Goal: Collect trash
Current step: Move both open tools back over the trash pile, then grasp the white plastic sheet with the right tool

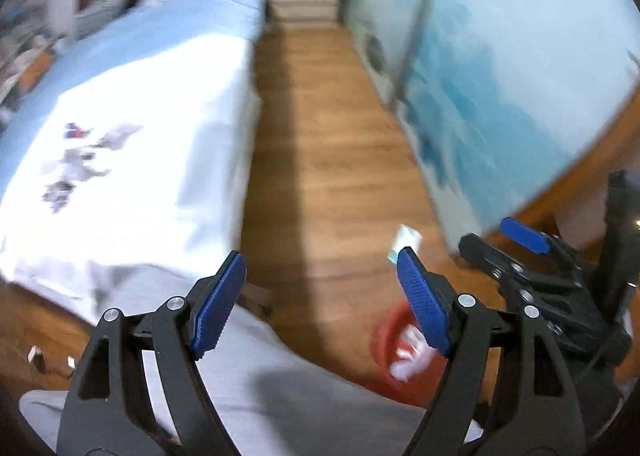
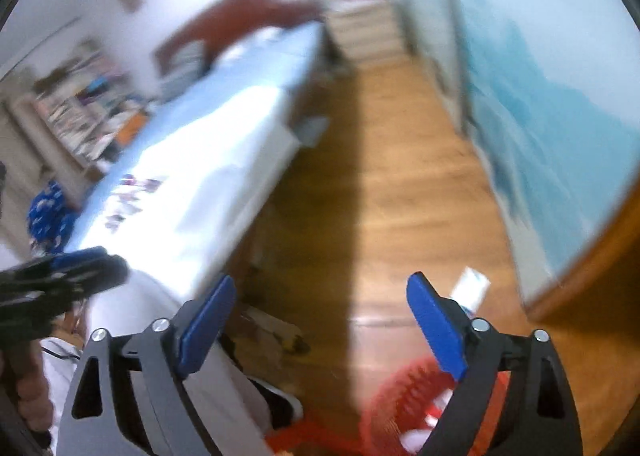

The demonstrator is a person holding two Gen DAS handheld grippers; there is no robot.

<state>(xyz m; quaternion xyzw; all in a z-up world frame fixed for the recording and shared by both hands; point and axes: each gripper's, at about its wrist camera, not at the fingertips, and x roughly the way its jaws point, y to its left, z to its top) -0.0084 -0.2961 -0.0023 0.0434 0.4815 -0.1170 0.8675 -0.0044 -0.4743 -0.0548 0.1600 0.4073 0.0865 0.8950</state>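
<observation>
1. A red basket (image 1: 384, 352) sits on the wooden floor (image 1: 332, 159) at the lower right of the left wrist view, partly behind the gripper's right finger; white crumpled trash (image 1: 408, 364) lies inside it.
2. In the right wrist view the same red basket (image 2: 400, 408) shows slatted walls at the bottom centre-right, with white scraps in it.
3. A small white-and-blue packet (image 1: 406, 242) lies on the floor just beyond the basket, near the blue wardrobe door (image 1: 500, 95). Any print on it is too blurred to read.
4. More scraps (image 1: 76, 163) lie on the white sheet of the bed (image 1: 160, 103), at the left of the frame.
5. The left gripper (image 1: 320, 300) is spread wide with nothing between its pads.
6. The right gripper (image 2: 320, 328) is likewise spread wide and empty.
</observation>
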